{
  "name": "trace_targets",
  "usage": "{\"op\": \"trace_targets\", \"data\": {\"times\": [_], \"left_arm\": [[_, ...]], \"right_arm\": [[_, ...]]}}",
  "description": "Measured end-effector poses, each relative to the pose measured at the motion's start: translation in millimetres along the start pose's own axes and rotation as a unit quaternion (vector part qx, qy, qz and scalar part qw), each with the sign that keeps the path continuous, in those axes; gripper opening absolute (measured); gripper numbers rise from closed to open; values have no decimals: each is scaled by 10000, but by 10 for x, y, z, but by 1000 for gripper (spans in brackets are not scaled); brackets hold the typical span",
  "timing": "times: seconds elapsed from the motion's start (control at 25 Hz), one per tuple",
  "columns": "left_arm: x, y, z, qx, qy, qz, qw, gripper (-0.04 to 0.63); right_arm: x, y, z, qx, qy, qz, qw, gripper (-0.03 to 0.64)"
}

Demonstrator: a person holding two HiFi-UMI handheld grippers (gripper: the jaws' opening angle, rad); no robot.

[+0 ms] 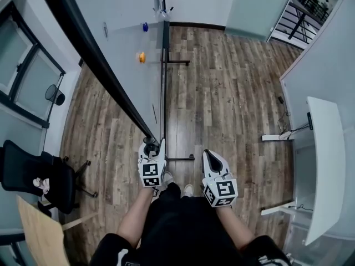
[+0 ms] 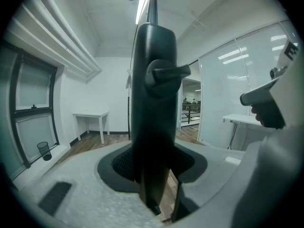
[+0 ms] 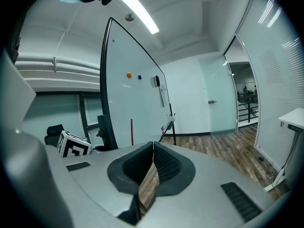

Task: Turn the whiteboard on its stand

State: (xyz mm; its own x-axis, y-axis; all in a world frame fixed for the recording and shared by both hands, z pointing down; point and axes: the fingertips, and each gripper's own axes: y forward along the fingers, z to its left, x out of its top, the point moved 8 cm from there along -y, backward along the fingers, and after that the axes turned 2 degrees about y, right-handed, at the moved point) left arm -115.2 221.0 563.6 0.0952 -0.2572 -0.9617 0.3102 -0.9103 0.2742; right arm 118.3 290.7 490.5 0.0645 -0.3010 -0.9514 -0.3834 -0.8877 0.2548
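The whiteboard (image 1: 125, 43) stands tilted on its black stand (image 1: 165, 93), its black frame edge (image 1: 83, 43) running from top left down to my left gripper. The left gripper (image 1: 150, 144) is closed around the frame's near end post (image 2: 153, 103), which fills the gap between its jaws; a locking knob (image 2: 166, 73) sticks out of that post. My right gripper (image 1: 208, 155) hangs free to the right of the stand, jaws together with nothing in them (image 3: 152, 148). In the right gripper view, the whiteboard (image 3: 130, 99) rises at left, and the left gripper's marker cube (image 3: 73, 145) sits by the post.
Stand feet lie on the wood floor near me (image 1: 181, 158) and farther off (image 1: 177, 63). An office chair (image 1: 39, 176) and a wooden panel (image 1: 39, 234) are at lower left, a waste bin (image 1: 55, 95) by the window, a white desk (image 1: 327, 165) at right.
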Motion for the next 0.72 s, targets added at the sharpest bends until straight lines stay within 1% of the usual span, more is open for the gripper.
{"op": "trace_targets", "data": {"times": [0.28, 0.72], "left_arm": [[-155, -239, -75, -8, 54, 10, 10000, 176], [-174, -558, -226, 38, 3, 88, 10000, 176]], "right_arm": [[-61, -102, 0, 74, 6, 19, 10000, 14], [-103, -203, -69, 77, 44, 47, 9999, 14]]}}
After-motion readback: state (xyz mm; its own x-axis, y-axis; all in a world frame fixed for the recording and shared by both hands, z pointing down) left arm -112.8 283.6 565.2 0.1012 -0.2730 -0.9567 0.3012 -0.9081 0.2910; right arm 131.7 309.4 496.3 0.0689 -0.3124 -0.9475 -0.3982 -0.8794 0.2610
